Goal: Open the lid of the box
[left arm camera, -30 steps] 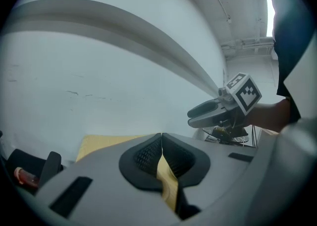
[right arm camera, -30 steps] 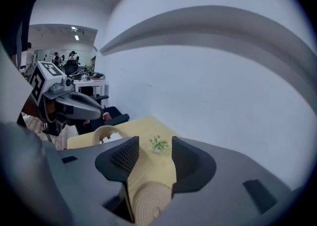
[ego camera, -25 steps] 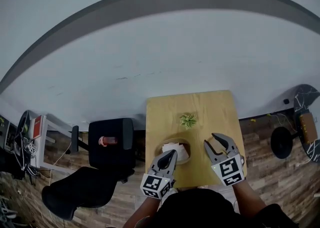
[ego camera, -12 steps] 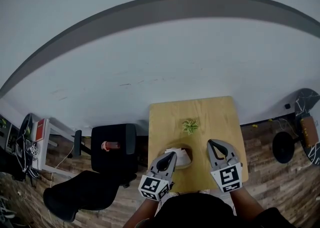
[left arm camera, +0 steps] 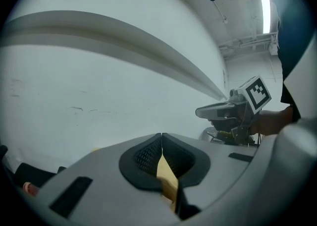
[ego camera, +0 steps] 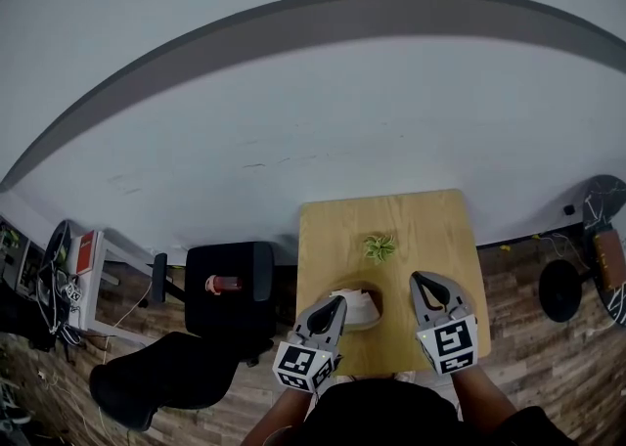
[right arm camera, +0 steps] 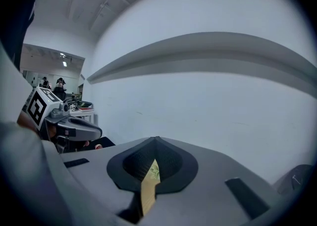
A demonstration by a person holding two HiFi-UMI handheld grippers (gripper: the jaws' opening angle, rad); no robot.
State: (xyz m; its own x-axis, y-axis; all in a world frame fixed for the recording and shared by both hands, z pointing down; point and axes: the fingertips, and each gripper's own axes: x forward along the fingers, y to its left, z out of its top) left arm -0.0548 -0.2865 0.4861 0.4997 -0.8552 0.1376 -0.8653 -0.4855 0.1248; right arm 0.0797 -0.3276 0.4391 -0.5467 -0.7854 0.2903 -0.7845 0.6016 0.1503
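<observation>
A: What was nearest?
B: The left tongs and right tongs, each pressed together and empty, over the near edge of the worktop.
A: And the box?
B: Between them, just beside the left tongs. A small plant stood farther back.

Wooden table bears a small plant and box.

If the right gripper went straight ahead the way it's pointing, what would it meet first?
Likely the small green plant: it shows in the slit between the shut jaws of the right gripper. From above it sits slightly left, so a miss is possible.
</observation>
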